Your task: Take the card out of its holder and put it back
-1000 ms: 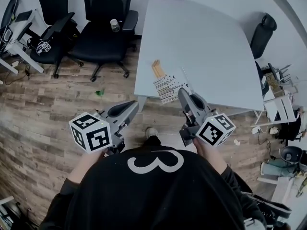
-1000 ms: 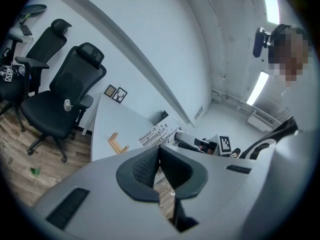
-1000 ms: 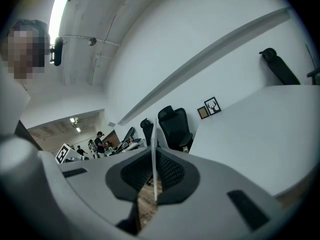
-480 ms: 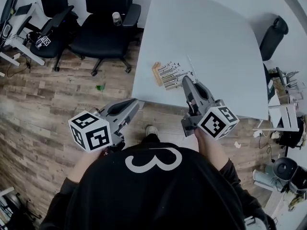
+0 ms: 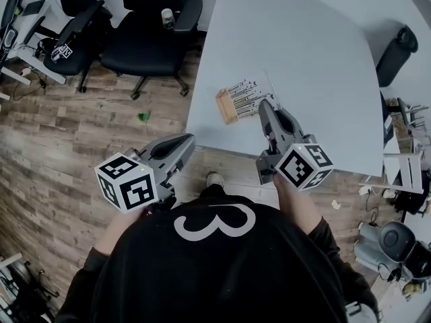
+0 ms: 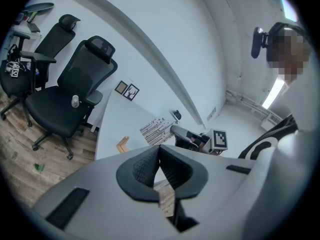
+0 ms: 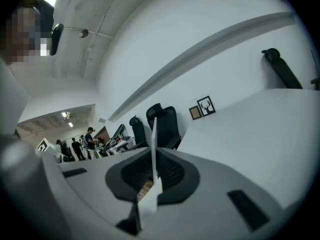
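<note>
A small wooden card holder [image 5: 226, 106] stands near the front edge of the white table [image 5: 303, 59], with a fan of striped cards [image 5: 247, 94] in it. My right gripper [image 5: 264, 104] is over the table edge just right of those cards, shut on a thin white card [image 5: 270, 86]. That card [image 7: 153, 139] shows edge-on between the pads in the right gripper view. My left gripper [image 5: 185, 140] hangs over the floor short of the table, its pads meeting with nothing between them. In the left gripper view the holder [image 6: 122, 144] and cards [image 6: 156, 129] lie ahead.
Black office chairs [image 5: 151, 32] stand left of the table, one with a cup [image 5: 168, 17] on its armrest. Another chair [image 5: 394, 56] is at the table's right side. Two framed pictures [image 6: 126, 89] lean at the table's far end. People [image 7: 80, 146] stand far off.
Both grippers have moved forward toward the table. The right gripper with its card now reaches over the table edge beside the holder's cards.
</note>
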